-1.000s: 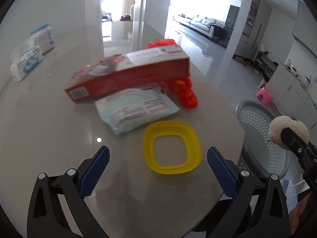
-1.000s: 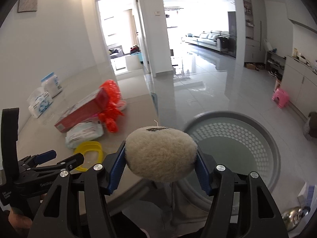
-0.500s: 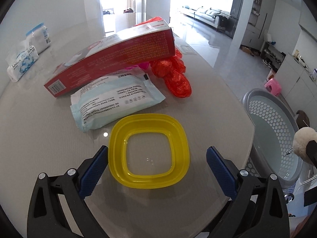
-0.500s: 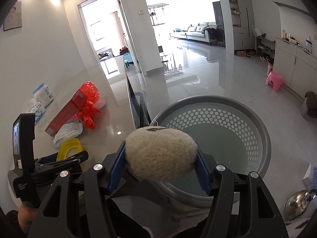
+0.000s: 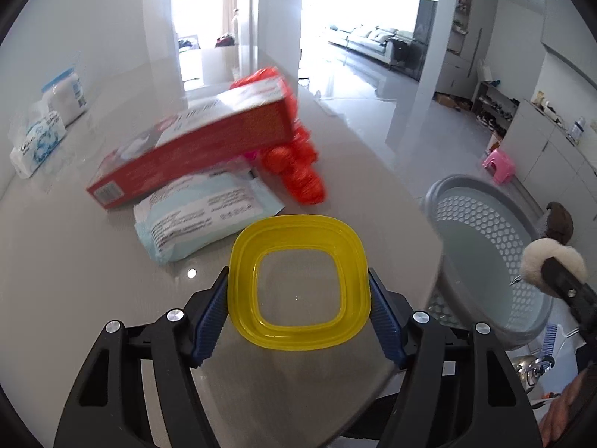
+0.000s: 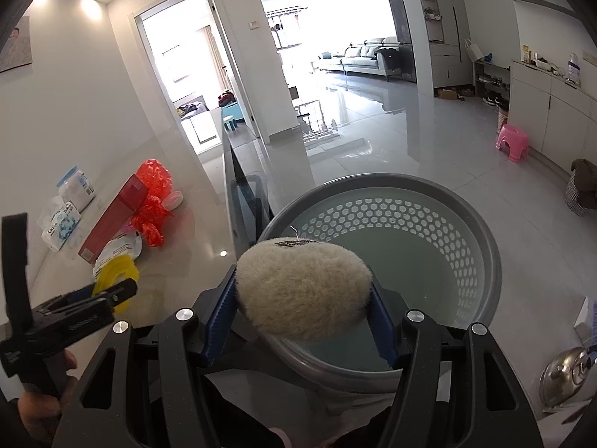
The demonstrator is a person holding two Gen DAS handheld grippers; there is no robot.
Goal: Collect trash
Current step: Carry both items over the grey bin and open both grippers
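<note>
My left gripper (image 5: 298,308) is shut on a yellow square plastic lid (image 5: 298,282) and holds it just above the grey table (image 5: 74,298); the lid also shows in the right wrist view (image 6: 113,272). My right gripper (image 6: 302,298) is shut on a cream fluffy ball (image 6: 302,287), which also shows in the left wrist view (image 5: 552,267), over the near rim of a grey perforated basket (image 6: 481,239). The basket stands on the floor beside the table (image 5: 440,194).
On the table behind the lid lie a pale blue wipes pack (image 5: 201,216), a red carton (image 5: 194,153) and a red mesh bag (image 5: 298,171). Tissue packs (image 5: 41,142) sit at the far left. A pink stool (image 6: 511,142) stands on the floor.
My left gripper moved forward and closed on the yellow lid. My right gripper carried the fluffy ball further over the basket.
</note>
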